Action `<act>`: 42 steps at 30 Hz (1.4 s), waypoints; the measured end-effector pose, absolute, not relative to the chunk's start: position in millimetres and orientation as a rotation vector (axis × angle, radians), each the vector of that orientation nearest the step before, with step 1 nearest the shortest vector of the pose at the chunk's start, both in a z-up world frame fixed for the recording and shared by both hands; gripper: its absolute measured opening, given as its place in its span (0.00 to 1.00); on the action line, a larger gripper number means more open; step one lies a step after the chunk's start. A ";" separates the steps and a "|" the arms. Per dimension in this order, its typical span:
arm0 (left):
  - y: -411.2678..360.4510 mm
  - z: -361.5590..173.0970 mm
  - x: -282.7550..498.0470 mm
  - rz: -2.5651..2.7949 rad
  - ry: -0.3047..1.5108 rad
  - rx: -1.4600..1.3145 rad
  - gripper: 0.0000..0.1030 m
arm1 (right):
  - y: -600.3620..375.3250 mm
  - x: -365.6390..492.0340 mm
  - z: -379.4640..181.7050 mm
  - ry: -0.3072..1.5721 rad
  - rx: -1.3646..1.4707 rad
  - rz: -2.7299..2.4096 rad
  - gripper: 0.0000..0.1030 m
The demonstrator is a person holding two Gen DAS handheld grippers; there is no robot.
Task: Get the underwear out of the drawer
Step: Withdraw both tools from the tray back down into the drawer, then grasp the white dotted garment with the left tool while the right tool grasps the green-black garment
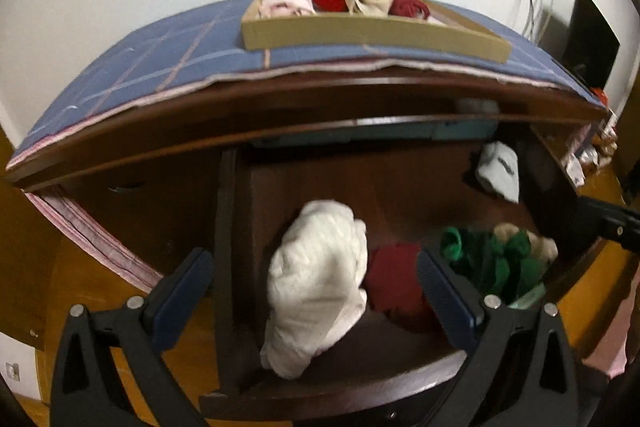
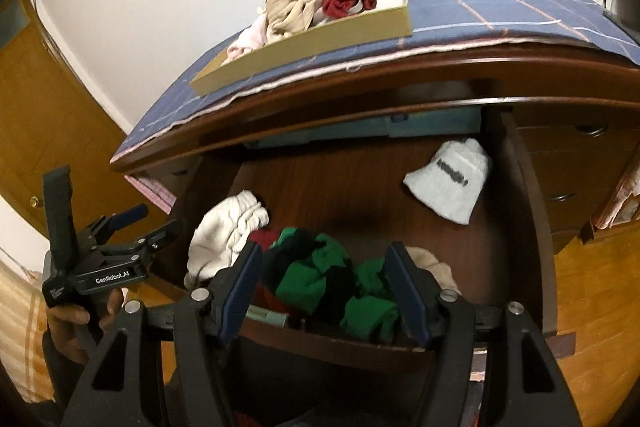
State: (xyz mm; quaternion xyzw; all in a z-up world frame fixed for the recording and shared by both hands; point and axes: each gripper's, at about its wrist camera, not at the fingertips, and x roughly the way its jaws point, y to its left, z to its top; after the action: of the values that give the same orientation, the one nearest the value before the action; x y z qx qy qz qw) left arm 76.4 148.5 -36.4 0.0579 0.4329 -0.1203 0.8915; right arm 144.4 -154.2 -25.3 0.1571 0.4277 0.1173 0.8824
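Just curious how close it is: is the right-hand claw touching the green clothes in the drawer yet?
Cannot tell. In the right wrist view the right gripper frames the green clothes with open jaws, but depth is unclear.

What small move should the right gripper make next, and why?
Probably lower the right gripper a little further onto the green and black garment and close. Its jaws are open and empty, and the garment lies between them at the front of the open drawer. The left gripper is framing the white garment, so each has its own piece.
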 end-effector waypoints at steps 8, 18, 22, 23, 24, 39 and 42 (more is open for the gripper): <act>139.6 -58.9 93.5 -0.292 1.011 0.191 1.00 | -150.3 145.2 -31.8 0.899 0.328 0.254 0.64; 124.5 -74.3 113.0 -0.320 1.080 0.304 1.00 | -155.3 174.8 -46.3 0.990 0.284 0.280 0.64; 124.9 -82.8 120.7 -0.324 1.122 0.298 0.99 | -145.7 197.0 -59.4 1.090 0.290 0.338 0.64; 123.5 -84.0 121.0 -0.323 1.120 0.306 0.99 | -142.4 201.0 -62.1 1.111 0.289 0.352 0.64; 121.4 -85.2 120.9 -0.329 1.122 0.323 0.99 | -137.6 206.2 -66.1 1.144 0.282 0.377 0.64; 102.2 -106.5 128.3 -0.430 1.272 0.440 0.78 | -103.9 241.6 -100.2 1.396 0.081 0.607 0.64; 104.4 -103.7 129.2 -0.442 1.269 0.421 0.59 | -99.4 245.1 -105.9 1.441 0.057 0.643 0.65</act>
State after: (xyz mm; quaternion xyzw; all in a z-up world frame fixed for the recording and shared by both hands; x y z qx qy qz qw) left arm 129.2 104.4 -103.7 0.1934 0.5835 -0.2032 0.7621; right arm 245.1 -99.4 -105.9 0.0254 0.6478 0.2893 0.7043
